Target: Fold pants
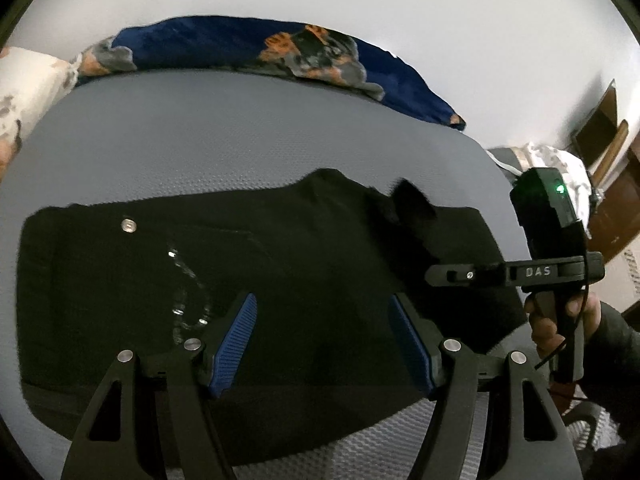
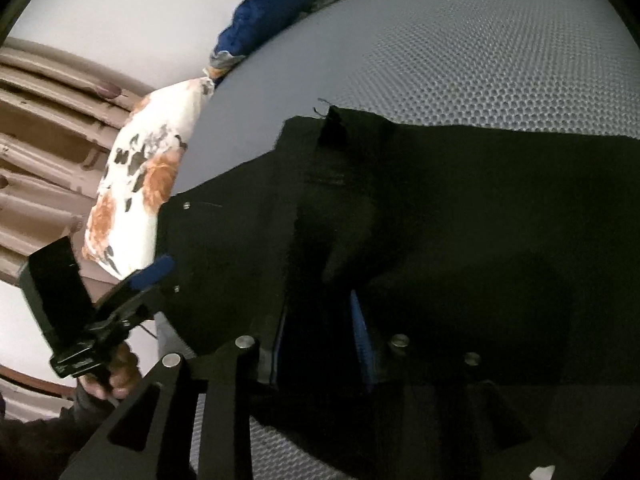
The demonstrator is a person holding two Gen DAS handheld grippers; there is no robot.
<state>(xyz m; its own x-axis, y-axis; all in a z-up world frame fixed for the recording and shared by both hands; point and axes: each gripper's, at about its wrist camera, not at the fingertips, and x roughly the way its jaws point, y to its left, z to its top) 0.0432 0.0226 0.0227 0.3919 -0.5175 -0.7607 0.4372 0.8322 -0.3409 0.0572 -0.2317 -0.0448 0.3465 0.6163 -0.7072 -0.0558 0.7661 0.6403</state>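
Black pants [image 1: 248, 280] lie on the grey mattress [image 1: 200, 140], apparently folded already, waist button at 9 o'clock. Your left gripper [image 1: 323, 336] hovers spread and empty. Your right gripper [image 2: 320, 336] stands slightly parted; grip unclear against dark cloth. Another fold likely remains.

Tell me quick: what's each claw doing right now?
Left claw: open, holding nothing, above the black pants.
Right claw: slightly open over the pants, gripping nothing.

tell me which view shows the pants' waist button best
Left wrist view: the silver button shows clearly on the black pants near the waist end. In the right wrist view only a tiny blurred rivet-like dot shows; I cannot confirm it is the button.
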